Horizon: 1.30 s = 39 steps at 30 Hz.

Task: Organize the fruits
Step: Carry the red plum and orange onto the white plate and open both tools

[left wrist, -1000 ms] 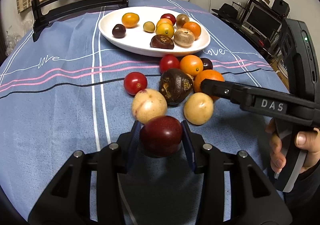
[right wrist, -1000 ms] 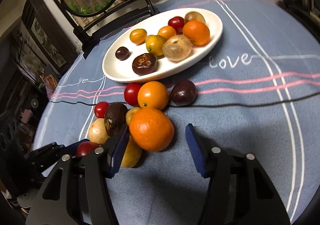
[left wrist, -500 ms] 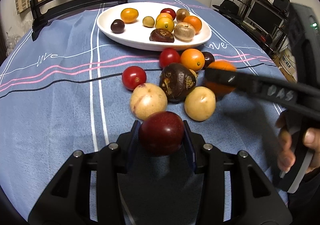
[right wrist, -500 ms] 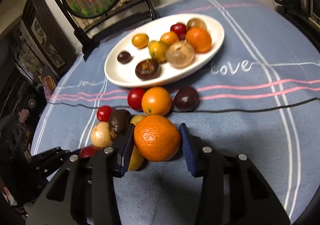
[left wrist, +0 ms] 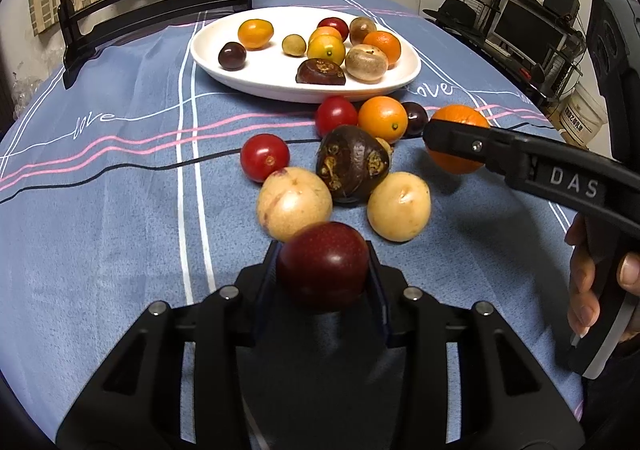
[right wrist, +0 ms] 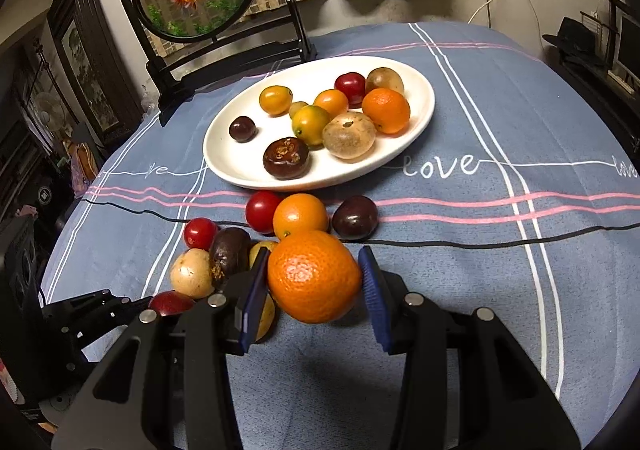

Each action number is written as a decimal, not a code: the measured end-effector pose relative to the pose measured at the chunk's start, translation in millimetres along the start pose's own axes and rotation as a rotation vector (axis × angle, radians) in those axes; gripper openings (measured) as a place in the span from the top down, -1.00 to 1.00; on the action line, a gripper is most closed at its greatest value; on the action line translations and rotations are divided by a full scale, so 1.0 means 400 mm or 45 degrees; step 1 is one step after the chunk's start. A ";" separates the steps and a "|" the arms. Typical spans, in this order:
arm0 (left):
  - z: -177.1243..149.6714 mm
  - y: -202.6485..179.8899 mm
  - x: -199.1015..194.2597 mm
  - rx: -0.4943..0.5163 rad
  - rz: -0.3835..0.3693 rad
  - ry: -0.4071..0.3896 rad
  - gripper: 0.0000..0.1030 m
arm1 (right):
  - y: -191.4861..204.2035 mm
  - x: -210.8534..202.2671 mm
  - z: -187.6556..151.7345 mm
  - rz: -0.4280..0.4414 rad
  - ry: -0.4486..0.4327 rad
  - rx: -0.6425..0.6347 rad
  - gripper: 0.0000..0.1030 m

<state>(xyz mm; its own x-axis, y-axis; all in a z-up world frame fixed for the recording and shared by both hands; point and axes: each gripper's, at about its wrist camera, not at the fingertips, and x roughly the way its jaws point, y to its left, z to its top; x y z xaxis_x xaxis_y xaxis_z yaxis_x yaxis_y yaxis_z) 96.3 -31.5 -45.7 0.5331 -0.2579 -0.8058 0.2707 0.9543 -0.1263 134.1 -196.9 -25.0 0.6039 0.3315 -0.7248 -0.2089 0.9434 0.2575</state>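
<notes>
The orange [right wrist: 314,276], round with no long axis, is pinched between the right tool's [right wrist: 314,282] pads above the bench [right wrist: 500,250]; a dark red plum [left wrist: 323,265] is clamped in the left tool [left wrist: 323,274].

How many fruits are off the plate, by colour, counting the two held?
Red: 3, one in the left gripper
Orange: 2, one in the right gripper, just closed on it
Dark purple-brown: 2
Pale yellow: 3, one mostly hidden
Total: 10
</notes>
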 end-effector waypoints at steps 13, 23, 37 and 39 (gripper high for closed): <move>0.017 -0.016 -0.088 0.012 0.034 -0.106 0.22 | 0.014 -0.003 -0.003 -0.118 -0.042 -0.080 0.13; 0.157 0.017 -0.123 0.007 0.058 -0.157 0.22 | 0.034 -0.018 0.070 -0.166 -0.041 -0.130 0.13; 0.395 0.083 0.047 -0.011 0.215 -0.137 0.22 | 0.044 0.097 0.274 -0.255 -0.051 -0.342 0.13; 0.416 0.096 0.071 -0.034 0.219 -0.125 0.22 | 0.043 0.127 0.292 -0.263 -0.040 -0.350 0.13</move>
<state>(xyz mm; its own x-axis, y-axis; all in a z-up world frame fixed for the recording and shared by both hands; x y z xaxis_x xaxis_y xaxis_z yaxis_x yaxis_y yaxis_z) 255.2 -27.4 22.9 0.6454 -0.1026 -0.7569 0.1481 0.9889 -0.0077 251.2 -164.4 17.2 0.6779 0.1368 -0.7223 -0.2763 0.9579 -0.0780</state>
